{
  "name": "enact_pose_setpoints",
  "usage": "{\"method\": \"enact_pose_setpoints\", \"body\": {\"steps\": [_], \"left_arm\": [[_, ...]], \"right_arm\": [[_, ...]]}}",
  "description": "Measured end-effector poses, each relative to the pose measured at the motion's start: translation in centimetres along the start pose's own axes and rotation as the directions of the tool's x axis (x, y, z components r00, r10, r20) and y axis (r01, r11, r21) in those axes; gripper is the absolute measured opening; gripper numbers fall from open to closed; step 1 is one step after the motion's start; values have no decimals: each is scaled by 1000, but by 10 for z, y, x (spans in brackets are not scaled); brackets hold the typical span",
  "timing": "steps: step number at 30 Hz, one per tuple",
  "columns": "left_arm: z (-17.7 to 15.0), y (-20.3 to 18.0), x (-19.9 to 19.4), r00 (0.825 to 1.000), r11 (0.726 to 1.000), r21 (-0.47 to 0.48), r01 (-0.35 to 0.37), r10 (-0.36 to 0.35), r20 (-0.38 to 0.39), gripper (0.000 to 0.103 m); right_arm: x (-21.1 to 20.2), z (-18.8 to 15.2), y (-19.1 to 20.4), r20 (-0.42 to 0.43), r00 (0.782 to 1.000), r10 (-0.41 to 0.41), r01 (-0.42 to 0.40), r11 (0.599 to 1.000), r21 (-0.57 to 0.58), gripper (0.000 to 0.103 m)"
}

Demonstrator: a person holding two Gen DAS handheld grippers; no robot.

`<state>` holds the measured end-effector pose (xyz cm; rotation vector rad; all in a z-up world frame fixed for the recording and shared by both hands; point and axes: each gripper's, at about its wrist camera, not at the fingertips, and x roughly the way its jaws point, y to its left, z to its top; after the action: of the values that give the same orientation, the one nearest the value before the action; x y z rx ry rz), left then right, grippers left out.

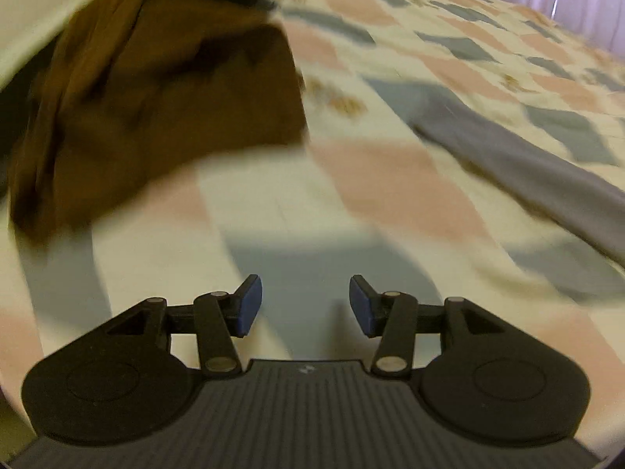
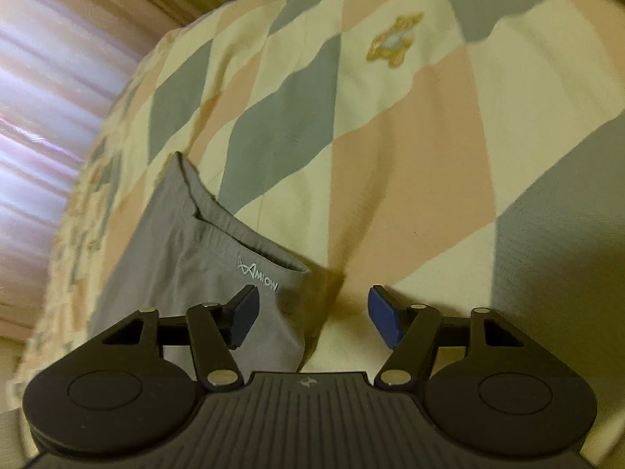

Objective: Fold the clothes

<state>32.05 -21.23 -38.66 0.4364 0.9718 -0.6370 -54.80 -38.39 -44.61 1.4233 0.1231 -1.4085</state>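
While both tongs hang open and empty over the bed (image 2: 410,125), I see the grey garment (image 2: 187,258) just under my right tongs (image 2: 312,314), running toward ten o'clock. My left tongs (image 1: 306,305) sit farther off, the brown garment (image 1: 156,109) at eleven.

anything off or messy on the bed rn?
Brown garment lies bunched in a crumpled heap at the bedspread's edge, not flat. Grey garment lies smooth. No damage or spills visible; the left view is motion-blurred.

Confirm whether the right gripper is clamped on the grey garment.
No: the right gripper stands open above the grey garment, whose waistband corner lies between the fingers without either blue pad pressing on it.
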Motion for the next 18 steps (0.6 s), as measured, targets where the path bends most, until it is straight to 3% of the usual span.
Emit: {"method": "enact_pose_setpoints", "body": {"steps": [5, 7, 8, 11, 13, 16, 18], "left_arm": [[-91, -21, -58, 983, 982, -81, 169, -174, -55, 45], [-122, -38, -72, 971, 972, -85, 221, -227, -72, 44], [-132, -45, -77, 967, 968, -85, 234, -241, -77, 44], [-162, -56, -93, 958, 959, -102, 264, -272, -85, 44], [-177, -52, -101, 965, 962, -131, 242, -252, -70, 46], [-190, -32, -93, 969, 946, -249, 210, -235, -75, 53], [-193, -11, -87, 973, 917, -350, 192, -226, -56, 57]], "right_arm": [[19, 10, -12, -34, 990, 139, -140, 990, -8, 55], [28, 15, -8, -62, 980, 188, -190, 982, -22, 14], [25, 18, -2, -55, 983, 176, -179, 982, -59, 7], [14, 28, 14, -29, 989, 143, -145, 976, -162, 5], [-5, 35, 11, 16, 993, 117, -112, 979, -168, 5], [-1, 31, 6, -19, 999, 43, -46, 978, -204, 5], [10, 26, 5, -41, 999, -3, -5, 980, -201, 7]]}}
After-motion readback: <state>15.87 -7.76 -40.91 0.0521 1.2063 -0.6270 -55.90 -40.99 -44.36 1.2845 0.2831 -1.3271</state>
